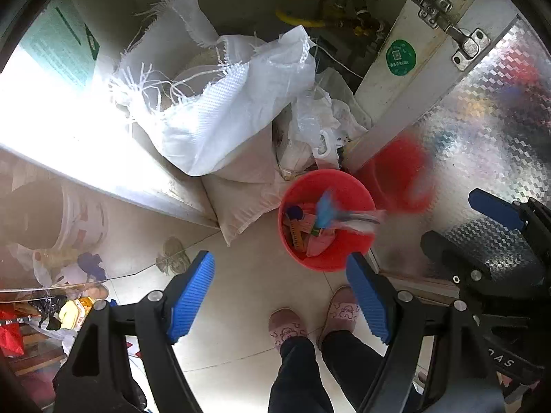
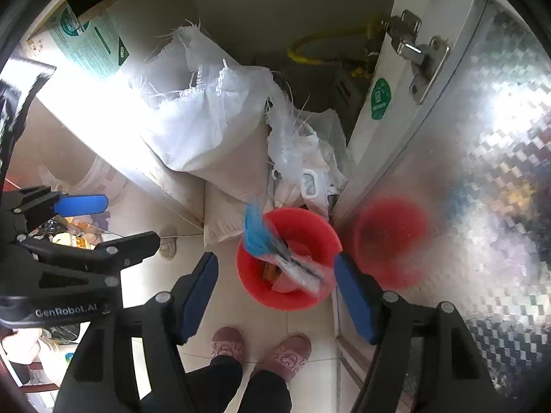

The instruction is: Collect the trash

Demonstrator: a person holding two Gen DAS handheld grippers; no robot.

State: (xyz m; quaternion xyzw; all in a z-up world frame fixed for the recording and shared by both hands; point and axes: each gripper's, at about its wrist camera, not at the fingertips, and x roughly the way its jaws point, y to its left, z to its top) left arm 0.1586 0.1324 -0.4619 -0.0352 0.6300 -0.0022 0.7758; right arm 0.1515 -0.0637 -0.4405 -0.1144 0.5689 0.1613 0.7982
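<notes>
A red bucket (image 1: 310, 179) (image 2: 303, 213) stands on the tiled floor and holds several wrappers. A blue and clear wrapper (image 1: 330, 206) (image 2: 255, 234), blurred, is at the bucket's mouth, free of both grippers. My right gripper (image 2: 275, 260) points down above the bucket and is open, with nothing pressed between its blue pads. My left gripper (image 1: 279, 261) hangs beside it, also pointing down over the bucket's near rim, open and empty. Each gripper shows in the other's view: the right one (image 1: 451, 216) at the right edge, the left one (image 2: 129, 220) at the left edge.
White woven sacks (image 1: 220, 110) lean behind the bucket in an open cabinet with a yellow hose (image 1: 299, 19). A foil-covered door (image 1: 482, 120) with a hinge stands right of the bucket. A person's feet in pink slippers (image 1: 286, 323) stand just in front. A white pail (image 1: 82, 216) sits left.
</notes>
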